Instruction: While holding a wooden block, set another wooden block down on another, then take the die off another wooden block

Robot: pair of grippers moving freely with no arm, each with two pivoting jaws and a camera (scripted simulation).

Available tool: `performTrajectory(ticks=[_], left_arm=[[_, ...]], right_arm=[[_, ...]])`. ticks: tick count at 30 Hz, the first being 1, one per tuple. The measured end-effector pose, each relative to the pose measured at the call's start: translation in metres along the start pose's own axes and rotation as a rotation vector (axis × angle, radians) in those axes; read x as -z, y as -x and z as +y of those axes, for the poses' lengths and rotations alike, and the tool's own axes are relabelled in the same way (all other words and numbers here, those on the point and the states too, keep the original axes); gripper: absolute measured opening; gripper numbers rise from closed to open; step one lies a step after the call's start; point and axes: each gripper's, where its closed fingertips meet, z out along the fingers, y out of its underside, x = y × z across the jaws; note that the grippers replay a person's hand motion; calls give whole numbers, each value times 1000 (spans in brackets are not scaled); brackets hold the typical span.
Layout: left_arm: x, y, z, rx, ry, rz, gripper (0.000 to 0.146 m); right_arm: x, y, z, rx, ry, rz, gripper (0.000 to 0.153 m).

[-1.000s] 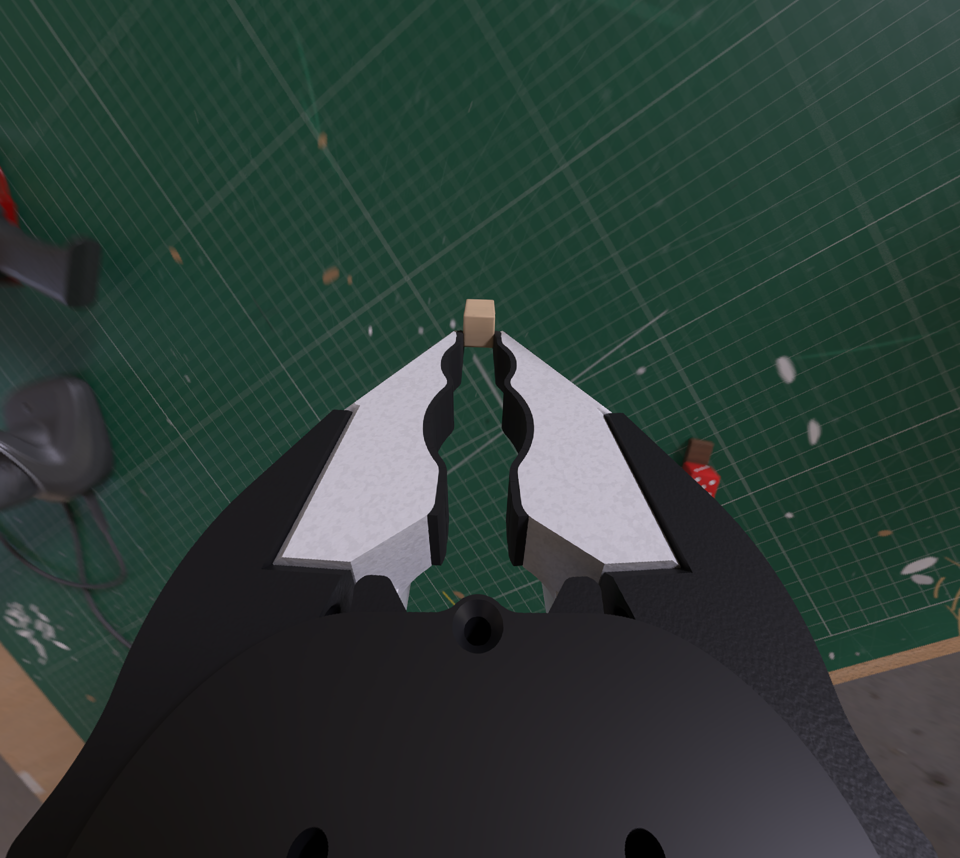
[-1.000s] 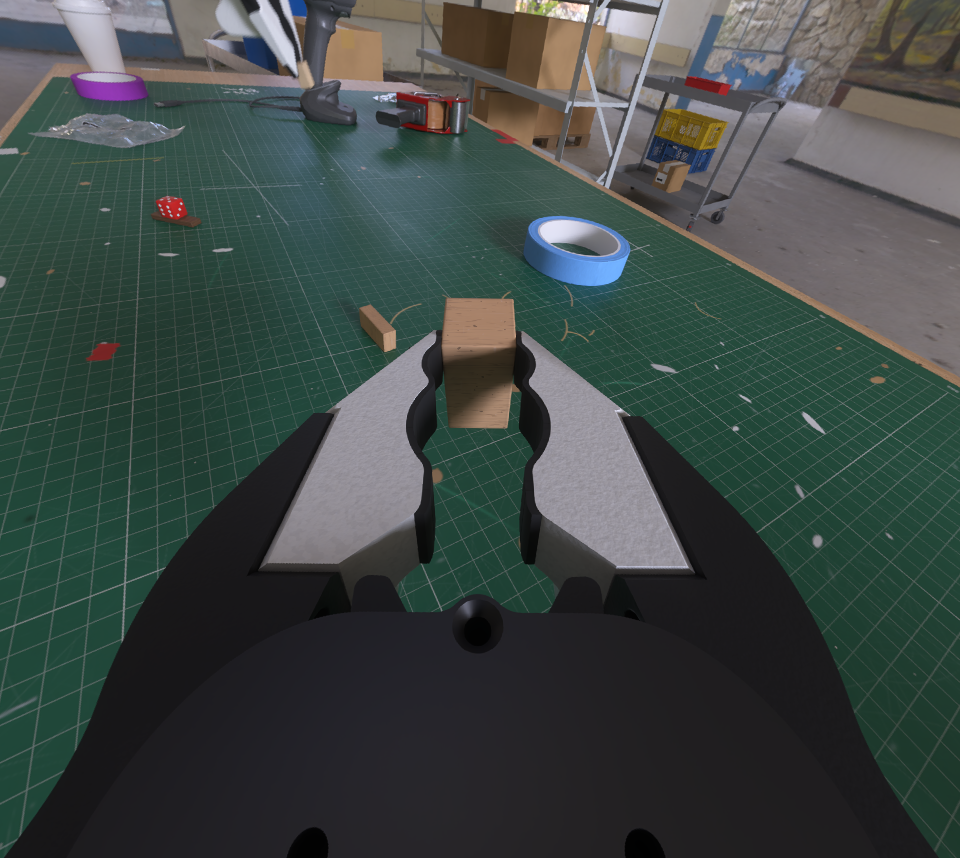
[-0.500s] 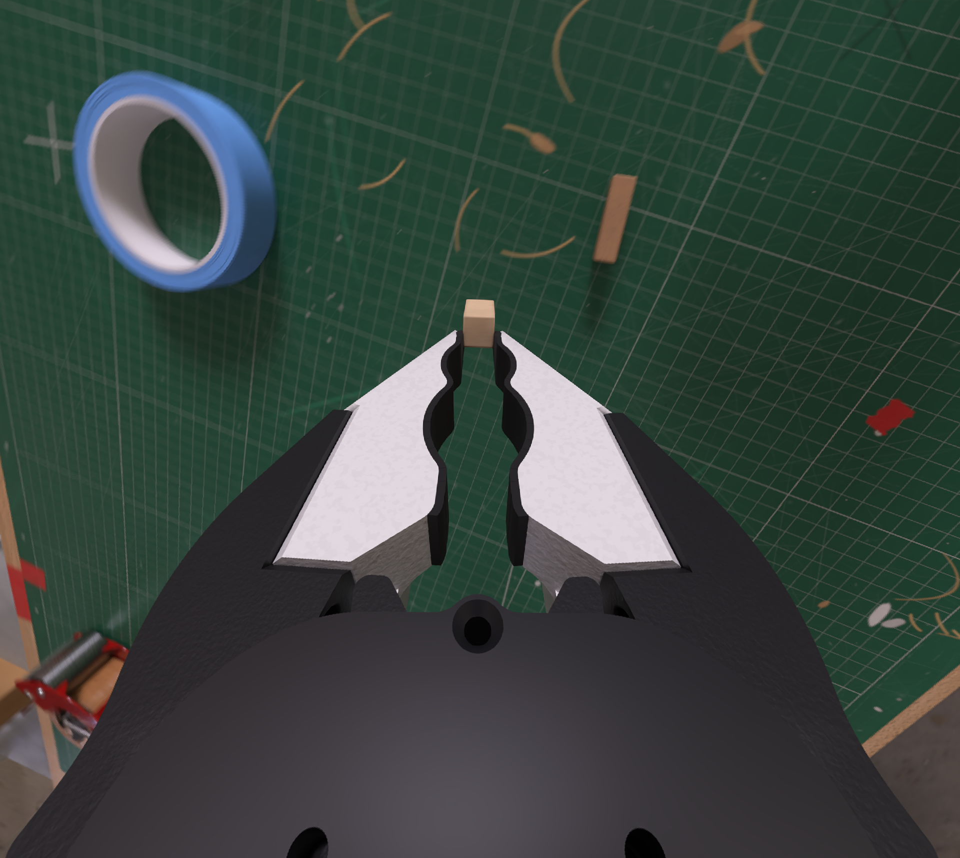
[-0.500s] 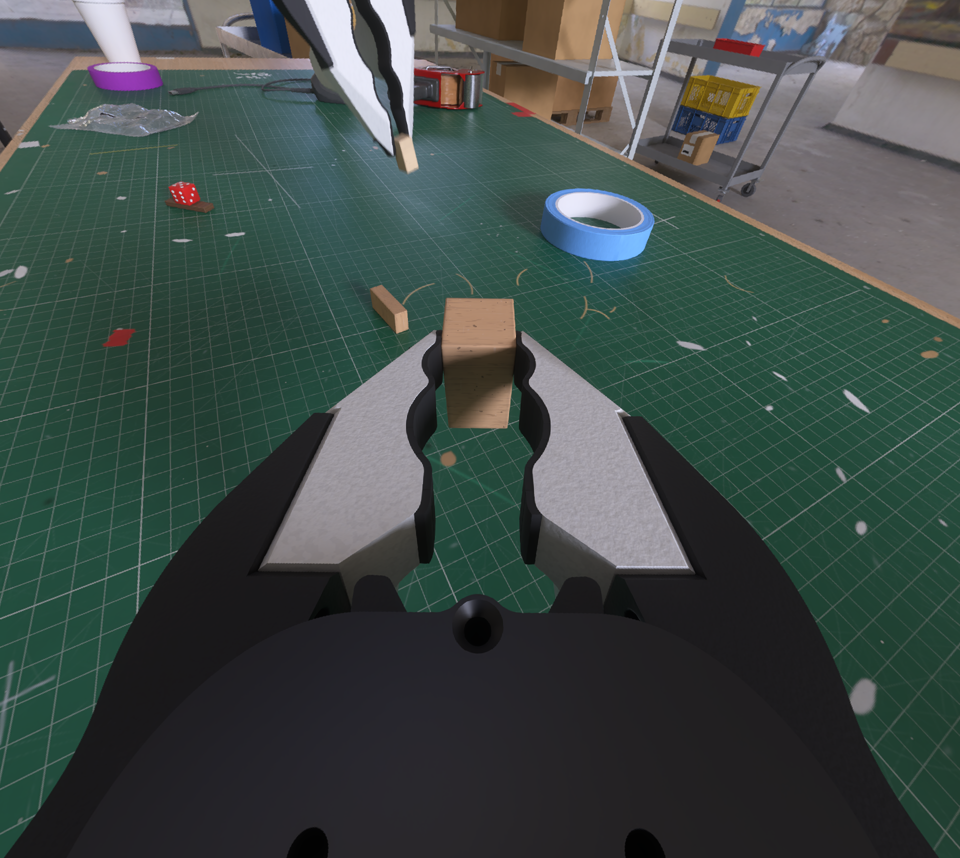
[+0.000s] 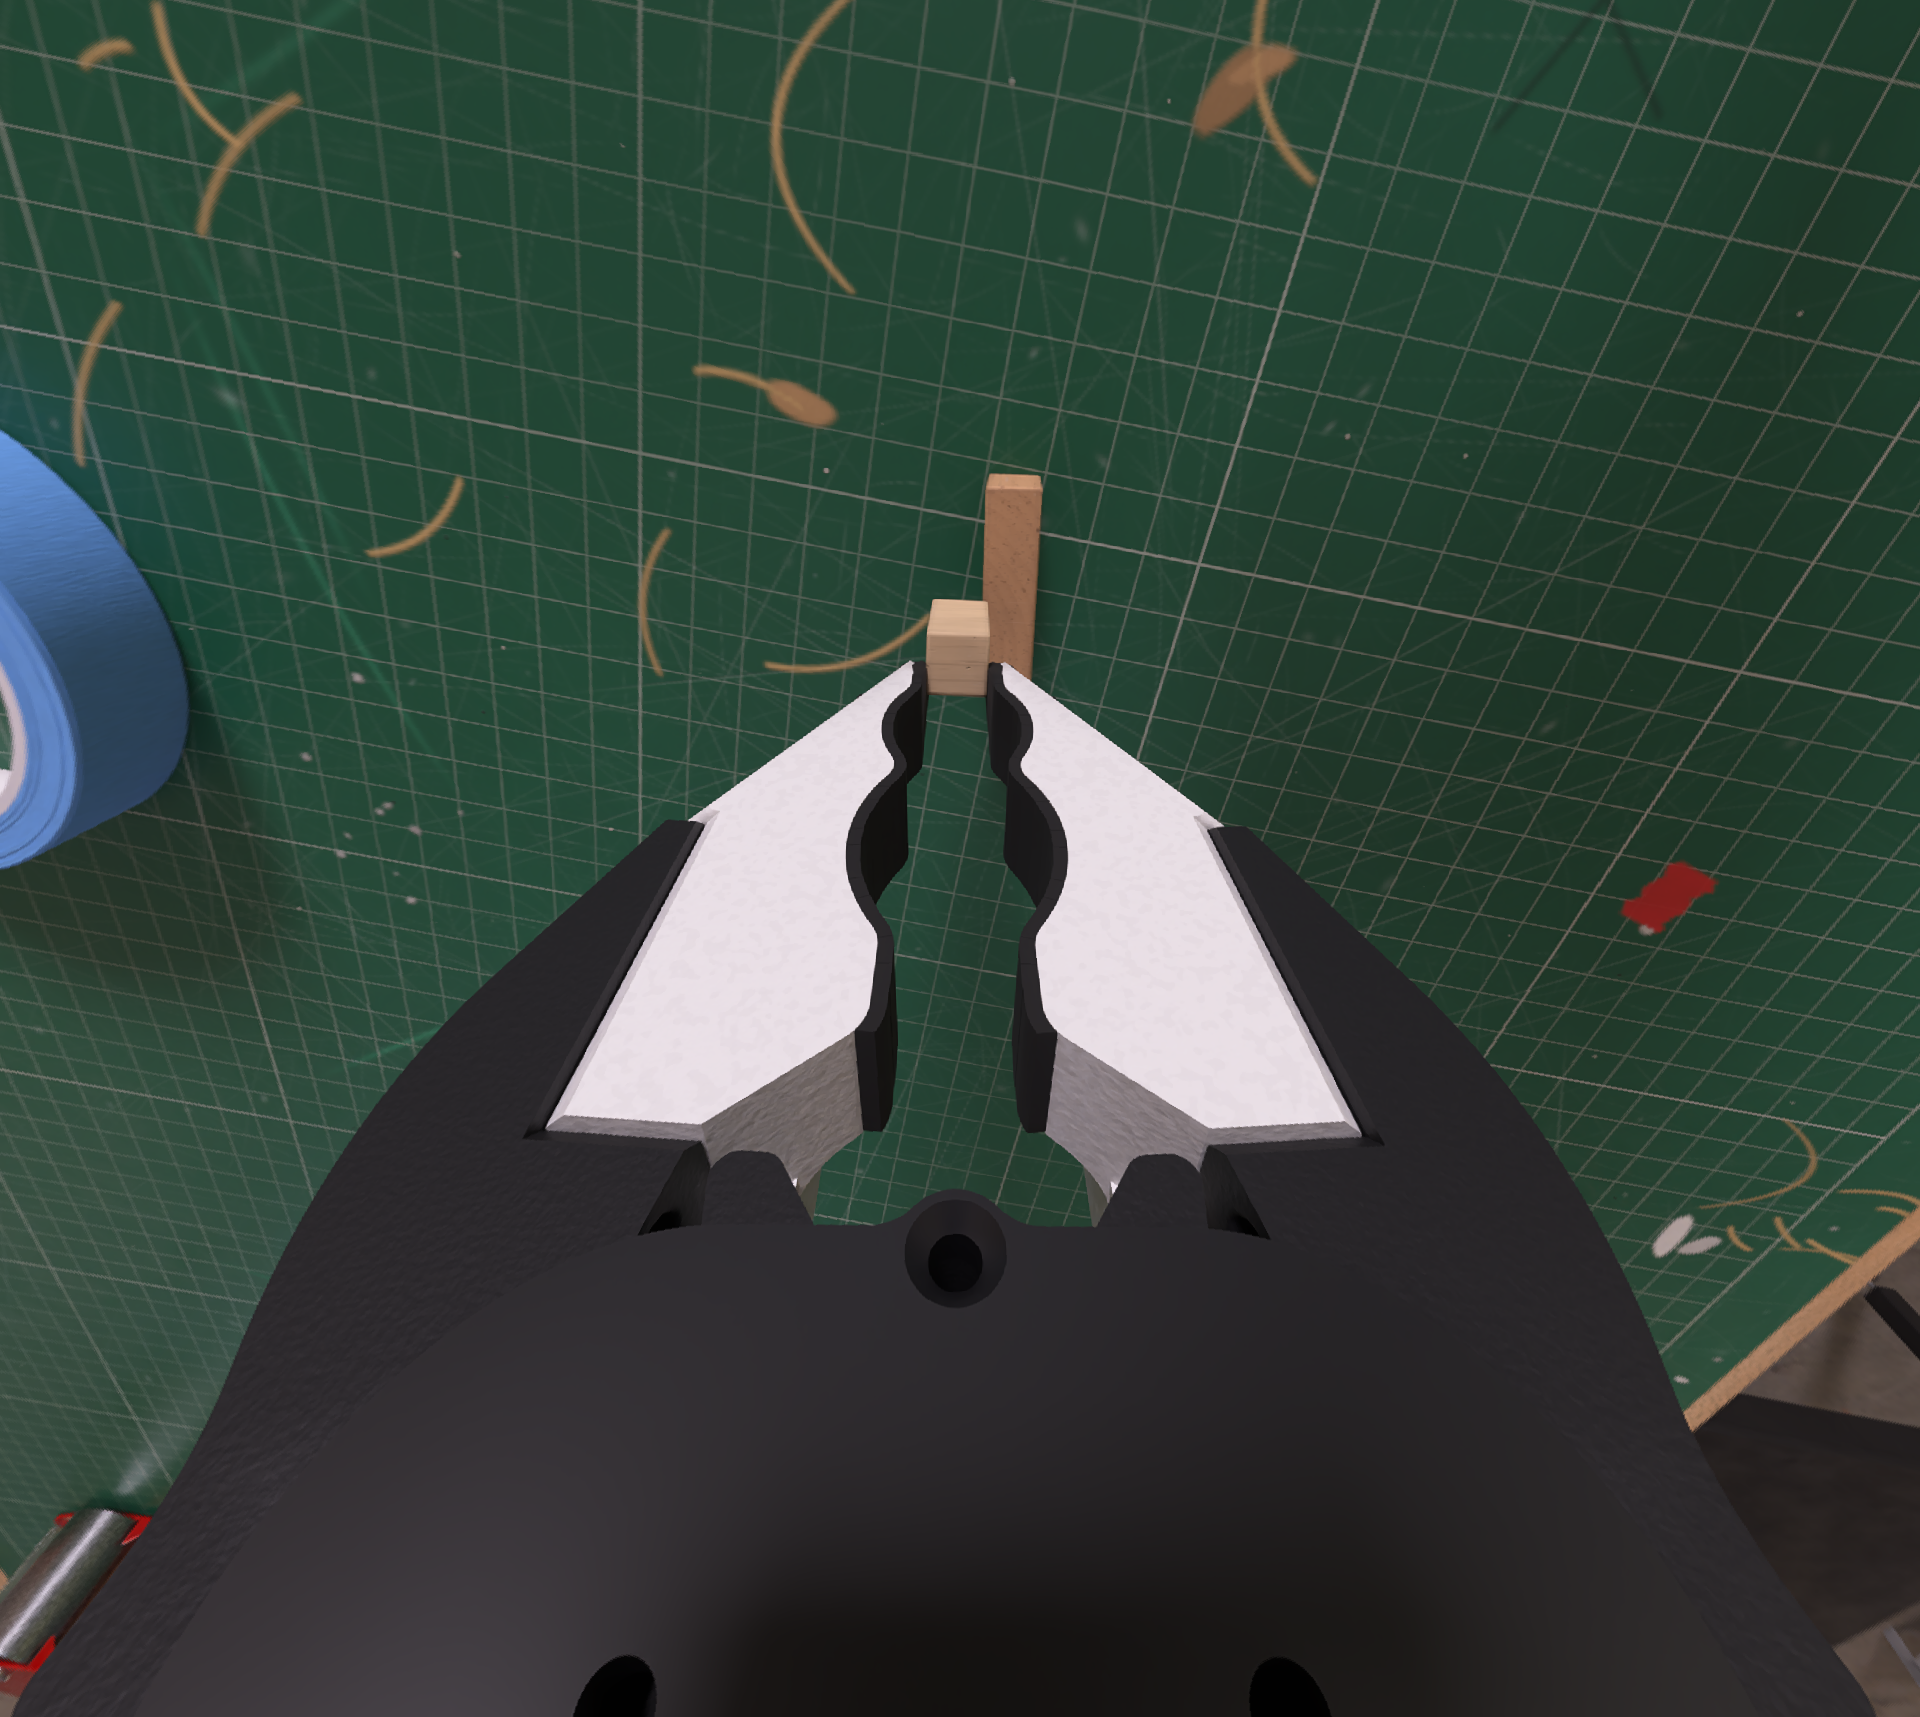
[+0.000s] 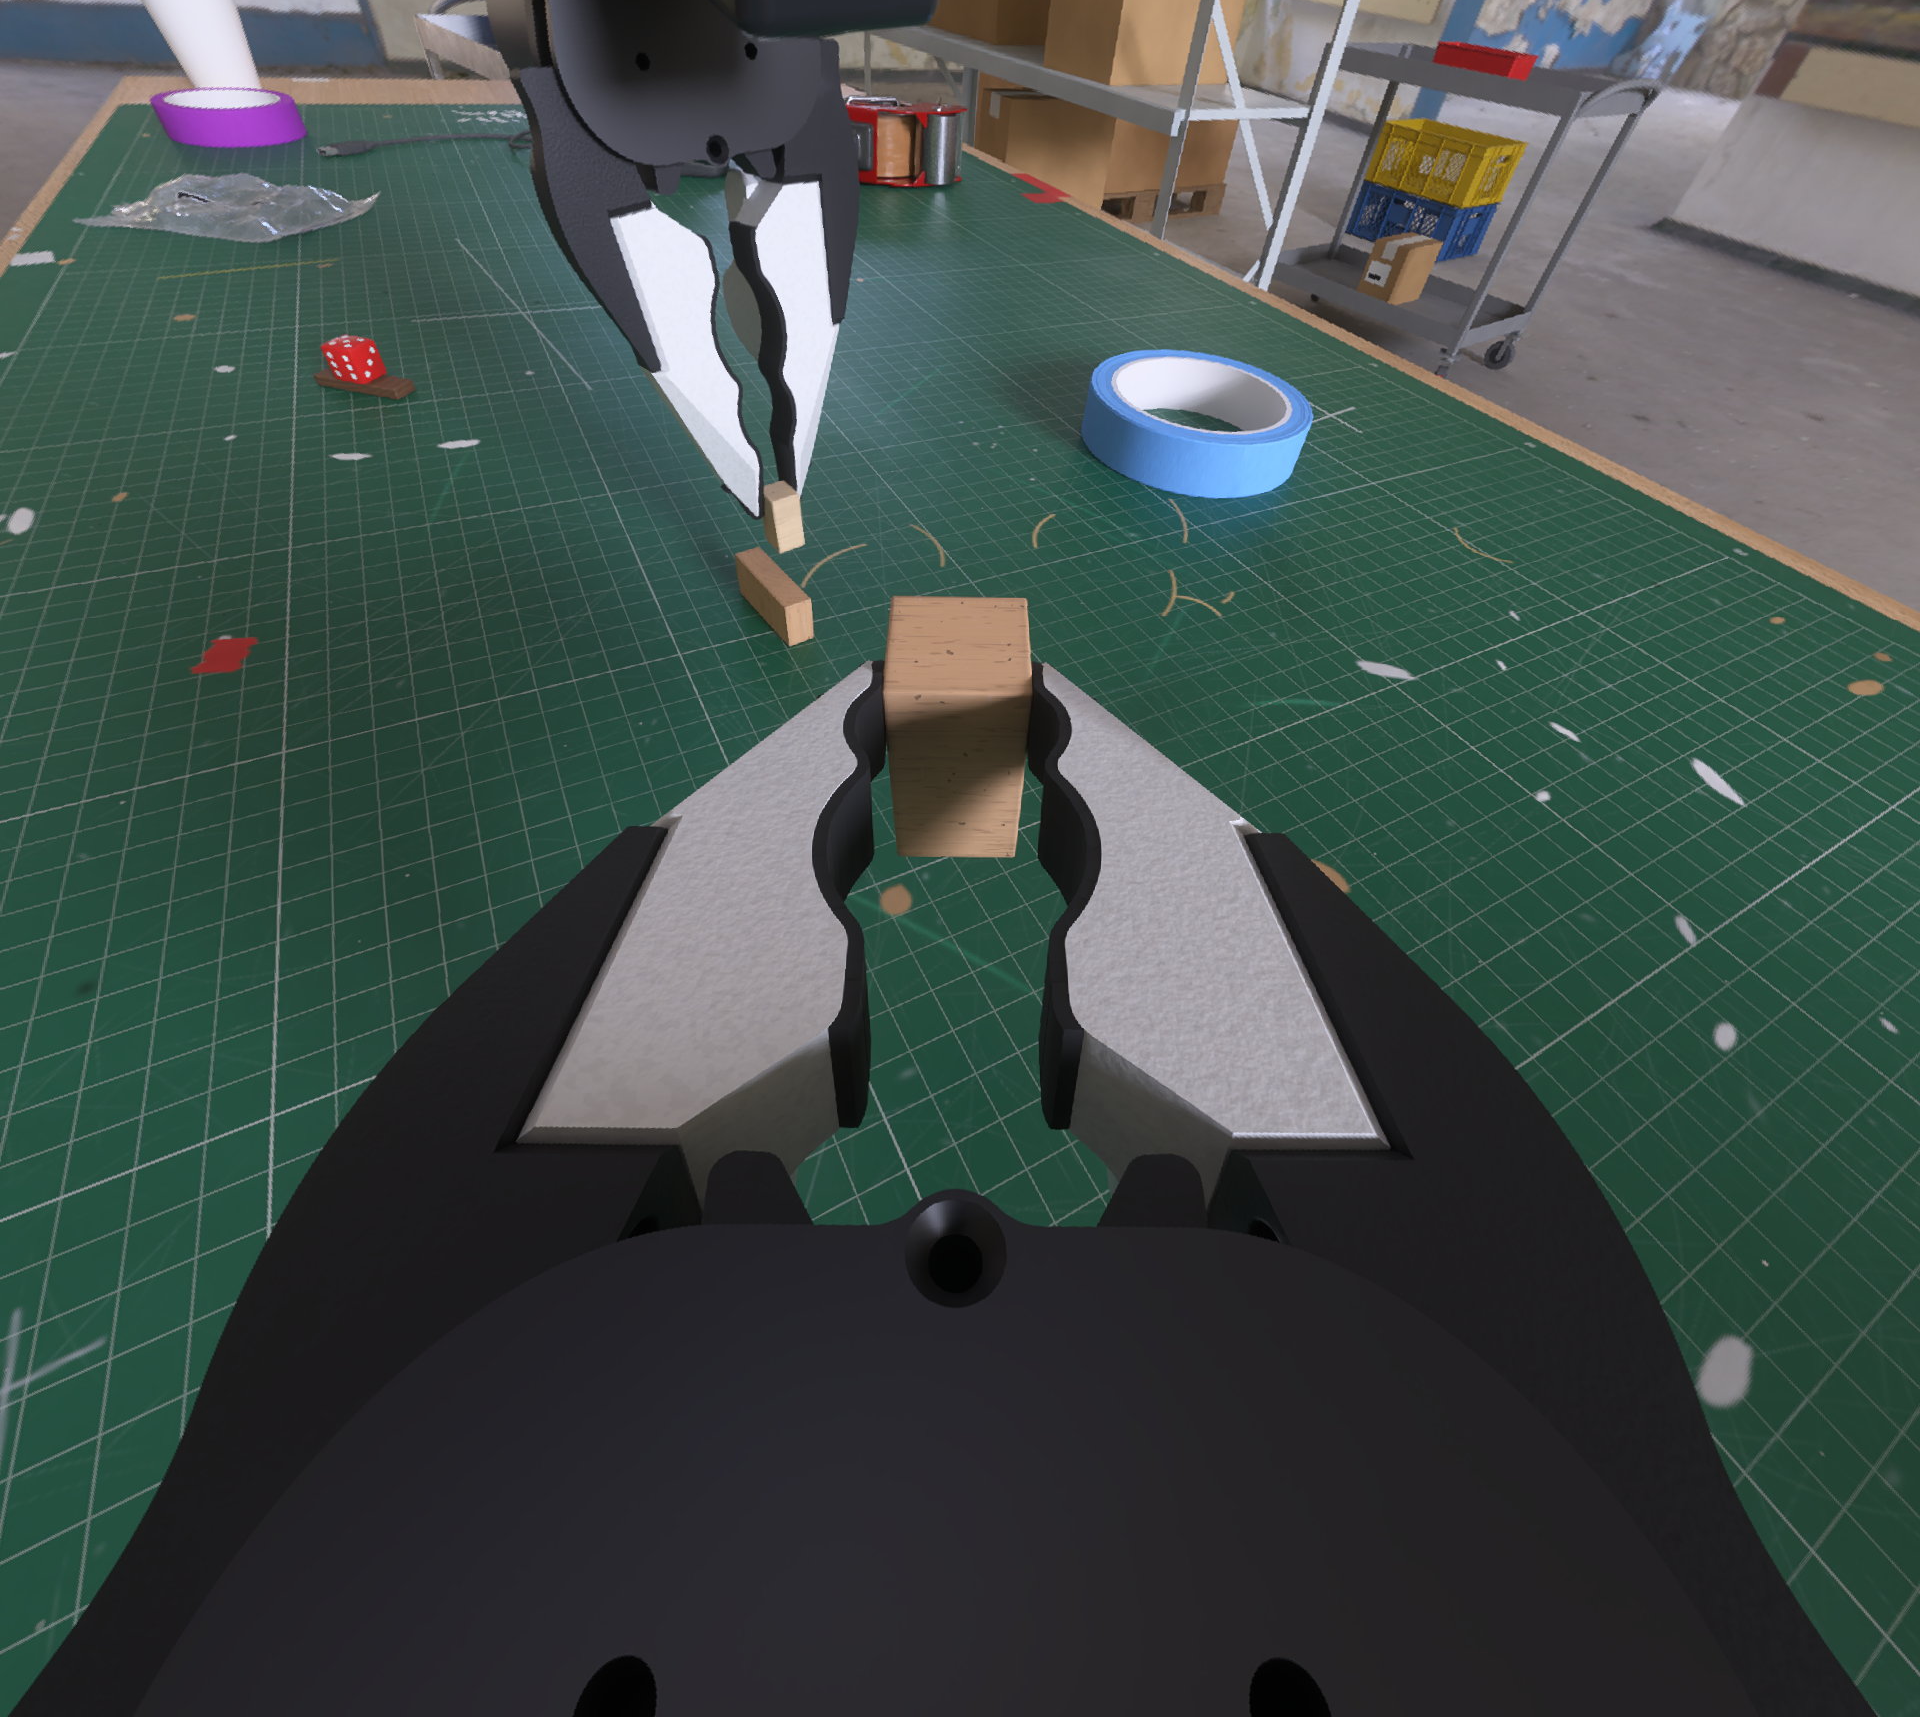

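My left gripper (image 5: 956,680) points down and is shut on a small pale wooden block (image 5: 957,647). It shows in the right wrist view (image 6: 777,495) with that block (image 6: 783,516) a little above the mat. A long flat wooden block (image 5: 1011,568) lies on the mat just under it, also in the right wrist view (image 6: 774,595). My right gripper (image 6: 956,691) is shut on a larger wooden block (image 6: 956,722) above the mat. A red die (image 6: 352,358) sits on a dark flat wooden block (image 6: 366,386) at the far left.
A blue tape roll (image 6: 1195,420) lies right of the blocks, also in the left wrist view (image 5: 62,691). A purple tape roll (image 6: 227,114), a white cup (image 6: 187,10), crumpled plastic (image 6: 229,204) and a tape dispenser (image 6: 904,140) stand at the far end. The table edge (image 5: 1808,1304) runs nearby.
My left gripper has come down and nearer with its small block, from high up to just above the long flat block. My right gripper has held its block almost still.
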Motion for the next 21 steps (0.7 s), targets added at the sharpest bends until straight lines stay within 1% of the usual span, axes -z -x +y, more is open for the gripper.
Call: performTrajectory(ticks=[8,9,11,13,16,18,21], left_arm=[[-9,-10,-5,2,-17,33,11],[-9,-11,-5,4,-20,38,14],[-6,-9,-4,11,-17,24,27],[5,-8,-2,21,-41,9,34],[33,-7,12,67,-93,-9,35],[53,-9,32,110,-108,-23,36],[82,-17,75,203,-112,-42,38]], right_arm=[[-1,1,0,2,0,-3,26],[-1,1,1,0,0,-3,26],[-1,0,2,-4,3,-2,26],[-1,0,2,-5,3,1,26],[0,-1,2,-8,2,4,26],[0,-2,2,-15,0,4,26],[1,-3,3,-33,3,6,26]])
